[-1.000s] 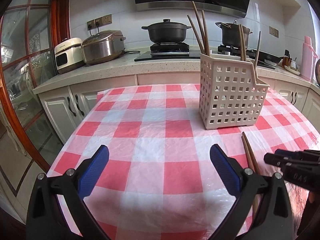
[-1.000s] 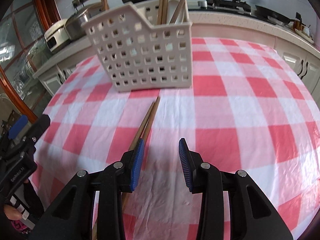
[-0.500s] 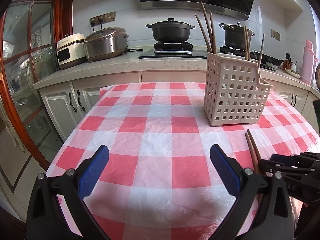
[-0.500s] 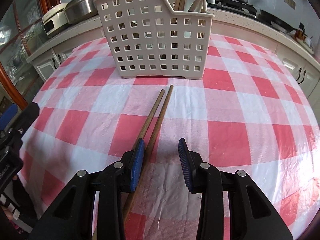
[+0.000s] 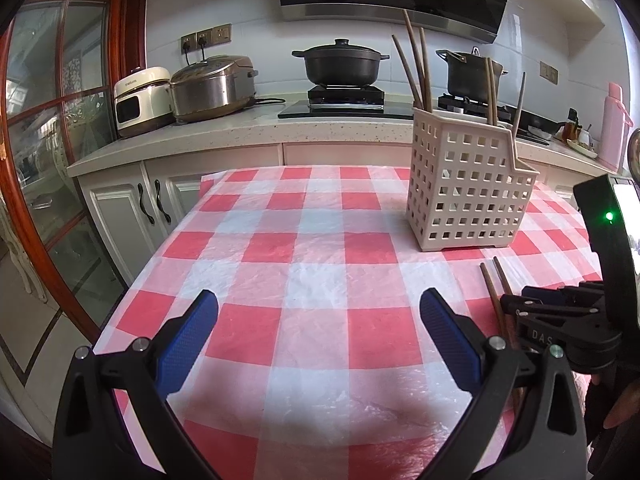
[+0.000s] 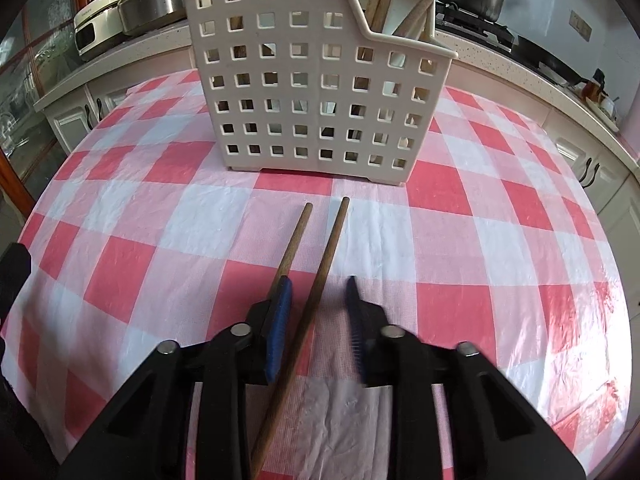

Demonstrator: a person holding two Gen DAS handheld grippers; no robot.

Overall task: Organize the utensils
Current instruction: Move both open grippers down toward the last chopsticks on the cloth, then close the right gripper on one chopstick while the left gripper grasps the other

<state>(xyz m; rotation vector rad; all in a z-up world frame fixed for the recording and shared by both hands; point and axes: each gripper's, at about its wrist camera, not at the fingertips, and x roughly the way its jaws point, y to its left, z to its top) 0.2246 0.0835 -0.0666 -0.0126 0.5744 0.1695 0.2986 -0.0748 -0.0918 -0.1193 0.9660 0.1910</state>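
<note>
Red-and-white checked bench (image 5: pixel 312 280) filling most of both views, covered in thin wrinkled plastic. Behind it a kitchen counter (image 5: pixel 224 132) carrying a rice cooker (image 5: pixel 212 88) and a smaller white appliance (image 5: pixel 140 98), plus two dark pots (image 5: pixel 340 62) on the stove.

Standing upright on the bench toward its far right, as seen from the left wrist, a white perforated utensil basket (image 6: pixel 312 76) — several wooden chopsticks already leaning out of its top, some in the taller rear section, others in the lower compartment.

Left tool (image 5: pixel 318 340) low over the near edge of the bench, blue pads spread wide, released and grasping nothing; only bare cloth between the fingers.

Right tool (image 6: pixel 316 320) down at the bench just in front of the basket, jaws partly parted around one chopstick. Of the pair of loose chopsticks (image 6: pixel 316 264) lying side by side on the cloth, tips pointing toward the basket and stopping short of its base, the right one runs between the two blue pads, apart from both — not clenched. The left one passes just outside the left pad (image 6: pixel 280 312), its lower length hidden behind that finger, so contact there impossible to judge.

From the left wrist view, the same two chopsticks visible beside the right tool's black body at the right edge.
</note>
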